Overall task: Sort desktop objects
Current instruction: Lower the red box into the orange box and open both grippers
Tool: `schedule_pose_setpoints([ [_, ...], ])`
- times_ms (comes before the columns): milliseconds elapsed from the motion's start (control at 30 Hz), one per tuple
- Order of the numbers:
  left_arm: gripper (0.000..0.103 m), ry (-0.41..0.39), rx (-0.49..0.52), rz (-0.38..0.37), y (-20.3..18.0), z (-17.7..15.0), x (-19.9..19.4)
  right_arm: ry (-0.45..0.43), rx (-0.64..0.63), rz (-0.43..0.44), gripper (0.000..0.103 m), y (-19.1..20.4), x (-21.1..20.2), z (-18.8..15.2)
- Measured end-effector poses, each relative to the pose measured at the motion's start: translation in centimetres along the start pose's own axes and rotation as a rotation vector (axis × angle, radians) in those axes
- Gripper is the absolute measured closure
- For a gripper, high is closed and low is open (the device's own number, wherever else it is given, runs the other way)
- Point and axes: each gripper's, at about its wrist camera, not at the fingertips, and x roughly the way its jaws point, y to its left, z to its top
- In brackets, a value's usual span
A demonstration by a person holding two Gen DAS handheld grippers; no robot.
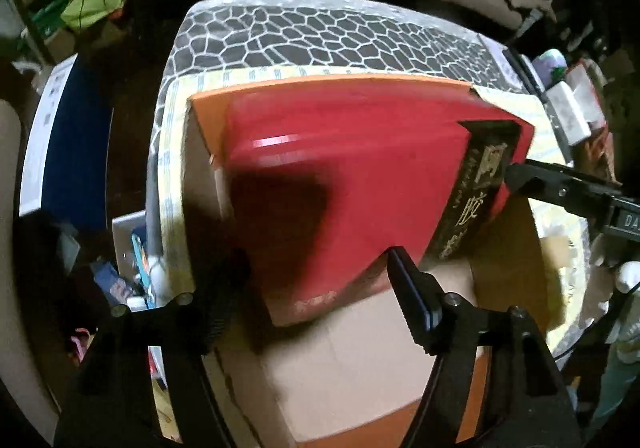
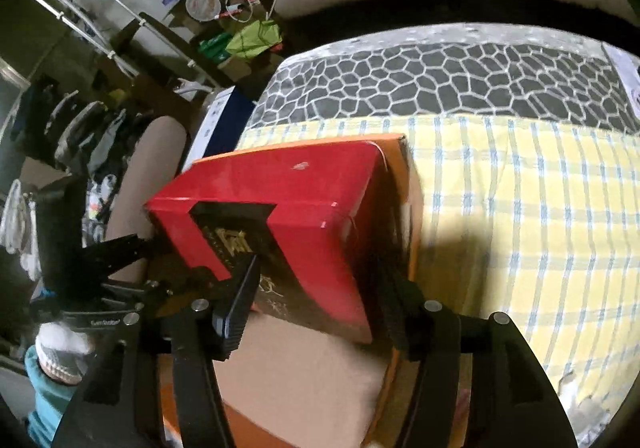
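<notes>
- The red box [image 1: 352, 168] lies on a larger orange carton [image 2: 312, 376] at the counter's [image 2: 520, 208] near-left corner.
- The left gripper [image 1: 316, 288] and right gripper [image 2: 316, 284] each straddle one end of it, jaws spread and apparently released.
- Risk: a careless withdrawal could snag the glossy box and slide it off the carton.
- Open room lies rightward across the yellow checked cloth [image 2: 540, 248]; the left edge drops away close by.

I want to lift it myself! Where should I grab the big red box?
Probably grip the red box across its short end with the black label, coming from above. It looks too wide elsewhere, and it lies on the orange carton.
</notes>
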Motion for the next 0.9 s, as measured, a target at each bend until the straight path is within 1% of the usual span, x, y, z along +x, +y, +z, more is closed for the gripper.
schedule_pose_setpoints([
  [133,0.034,0.051,-0.053,-0.016,0.4,-0.6,-0.3,0.044,0.062,0.013,0.042,0.2,0.1,-0.5],
  [233,0.035,0.049,-0.05,-0.007,0.2,-0.4,0.0,0.098,0.08,0.013,0.044,-0.1,0.8,-0.8],
  [300,0.035,0.044,-0.054,0.0,0.2,-0.1,0.3,0.095,0.074,0.003,0.044,0.0,0.9,-0.8],
  [400,0.035,0.028,-0.043,0.03,0.1,0.4,0.7,0.089,0.048,-0.026,0.044,0.2,1.3,-0.6],
  [600,0.035,0.009,-0.062,0.047,0.5,1.0,1.0,0.084,-0.019,-0.113,0.044,1.1,2.9,0.2],
  [767,0.035,-0.014,-0.064,0.068,0.5,1.0,0.8,0.065,-0.089,-0.184,0.044,2.0,3.7,0.5],
  [867,0.034,-0.084,-0.071,0.045,0.6,0.5,-1.5,0.045,-0.104,-0.182,0.044,2.1,3.6,0.6],
  [900,0.031,-0.116,-0.064,0.036,0.6,0.1,-2.7,0.04,-0.112,-0.183,0.044,2.3,3.4,0.5],
])
